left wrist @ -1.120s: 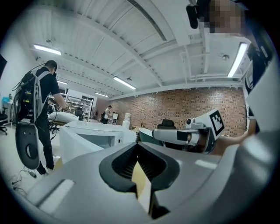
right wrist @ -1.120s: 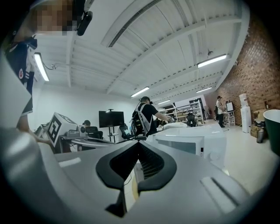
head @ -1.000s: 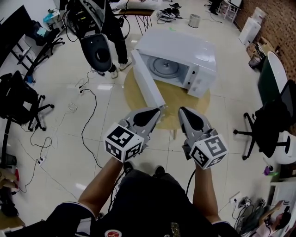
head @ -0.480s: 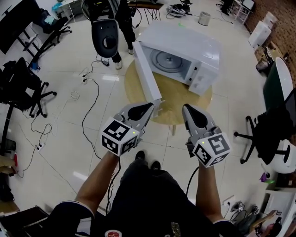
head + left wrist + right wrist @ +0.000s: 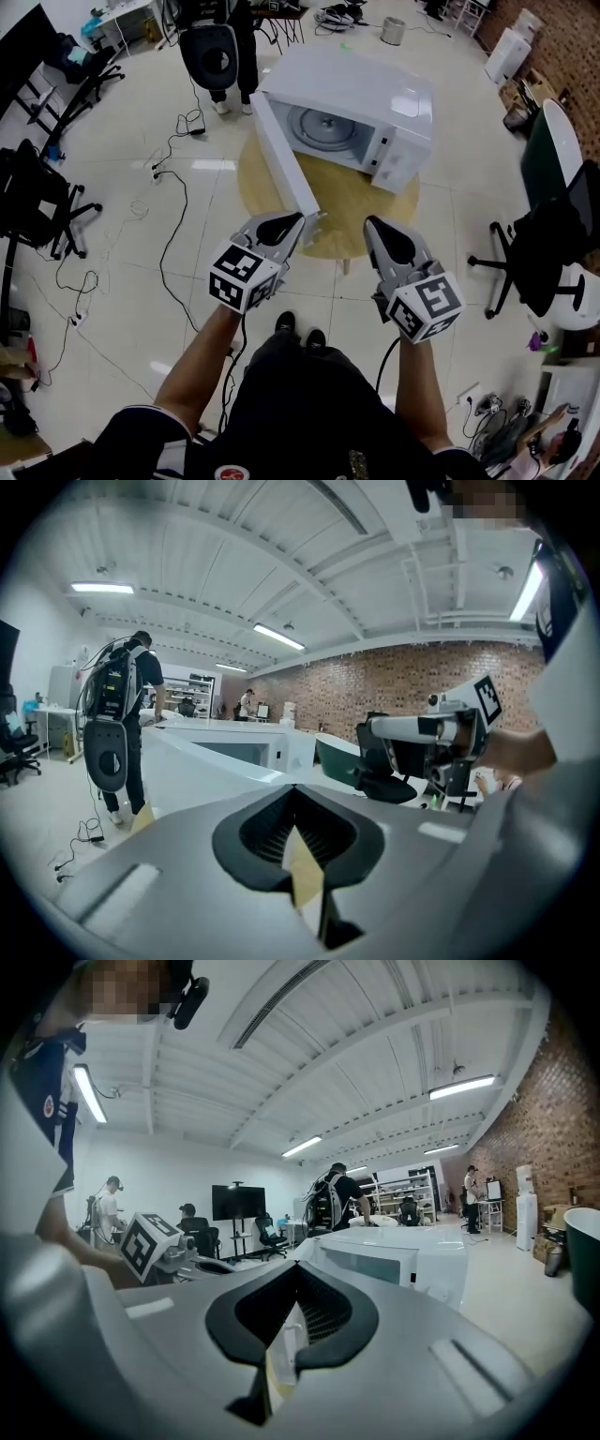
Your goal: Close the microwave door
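Note:
A white microwave [image 5: 375,98] stands on a round wooden table [image 5: 352,211]. Its door [image 5: 279,164] is swung wide open to the left, and the turntable shows inside. My left gripper [image 5: 301,218] is shut and empty; its tip is just short of the door's near edge, and I cannot tell whether it touches. My right gripper [image 5: 372,224] is also shut and empty, and hovers over the table's near rim. The left gripper view shows its shut jaws, the microwave [image 5: 248,750] beyond and the right gripper [image 5: 441,731]. The right gripper view shows the microwave [image 5: 394,1255].
A person with a backpack rig [image 5: 220,42] stands just beyond the table. Office chairs stand at the left [image 5: 37,202] and right [image 5: 548,234]. Cables [image 5: 173,202] trail over the floor left of the table.
Both grippers hold nearly the same pose in front of me and stay shut. The head view has shifted a little. The door stands at the same open angle.

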`<state>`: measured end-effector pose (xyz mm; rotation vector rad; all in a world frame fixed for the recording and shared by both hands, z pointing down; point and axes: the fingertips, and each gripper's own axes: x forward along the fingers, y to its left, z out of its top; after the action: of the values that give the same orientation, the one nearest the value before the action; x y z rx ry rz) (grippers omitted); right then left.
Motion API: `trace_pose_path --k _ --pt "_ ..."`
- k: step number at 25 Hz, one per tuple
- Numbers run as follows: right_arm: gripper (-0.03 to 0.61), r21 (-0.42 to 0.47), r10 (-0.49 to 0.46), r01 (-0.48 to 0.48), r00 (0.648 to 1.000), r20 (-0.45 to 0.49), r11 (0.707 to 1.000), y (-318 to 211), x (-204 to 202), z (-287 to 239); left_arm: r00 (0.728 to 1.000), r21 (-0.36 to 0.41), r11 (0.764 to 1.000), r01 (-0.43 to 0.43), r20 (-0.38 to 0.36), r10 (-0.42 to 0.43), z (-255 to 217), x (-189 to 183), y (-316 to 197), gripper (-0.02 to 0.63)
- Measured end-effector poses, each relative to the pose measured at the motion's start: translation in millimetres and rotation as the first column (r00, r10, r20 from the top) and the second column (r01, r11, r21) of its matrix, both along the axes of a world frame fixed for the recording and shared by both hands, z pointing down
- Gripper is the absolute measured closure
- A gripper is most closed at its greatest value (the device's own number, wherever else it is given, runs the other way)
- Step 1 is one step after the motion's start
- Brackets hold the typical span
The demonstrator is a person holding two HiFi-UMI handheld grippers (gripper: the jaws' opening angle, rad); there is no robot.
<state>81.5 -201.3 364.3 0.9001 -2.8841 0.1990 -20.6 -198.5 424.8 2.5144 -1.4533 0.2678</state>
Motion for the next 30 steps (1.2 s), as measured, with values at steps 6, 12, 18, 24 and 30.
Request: trace_pose_path --k 6,12,18,24,30 --pt "0.577 -0.012 0.044 -0.044 0.999 0.0 0.999 -7.5 5.7 2.6 0.999 -0.009 0.999 -0.046 -0.009 0.046 2.3 7.9 -9.6 0.601" --pt "0.577 -0.011 0.094 -0.094 0.996 -0.001 0.995 -15.4 17.3 1.3 0.995 -0.006 0.995 -0.098 -0.015 0.098 0.4 22.7 -23.6 0.601" --pt "0.577 -0.004 0.154 -0.154 0.988 -0.007 0.988 -21.8 35.5 -1.4 0.991 -0.008 0.991 -0.133 -0.014 0.133 1.1 38.6 -39.5 0.601" --pt "0.577 -0.002 0.213 -0.213 0.977 -0.016 0.977 -26.2 54.0 -1.6 0.989 -0.008 0.989 -0.147 -0.014 0.147 2.9 54.2 -59.0 0.601" --pt "0.577 0.003 0.266 -0.266 0.964 -0.022 0.964 -29.4 70.2 -3.7 0.989 -0.003 0.989 -0.149 -0.002 0.149 2.6 71.4 -82.8 0.601"
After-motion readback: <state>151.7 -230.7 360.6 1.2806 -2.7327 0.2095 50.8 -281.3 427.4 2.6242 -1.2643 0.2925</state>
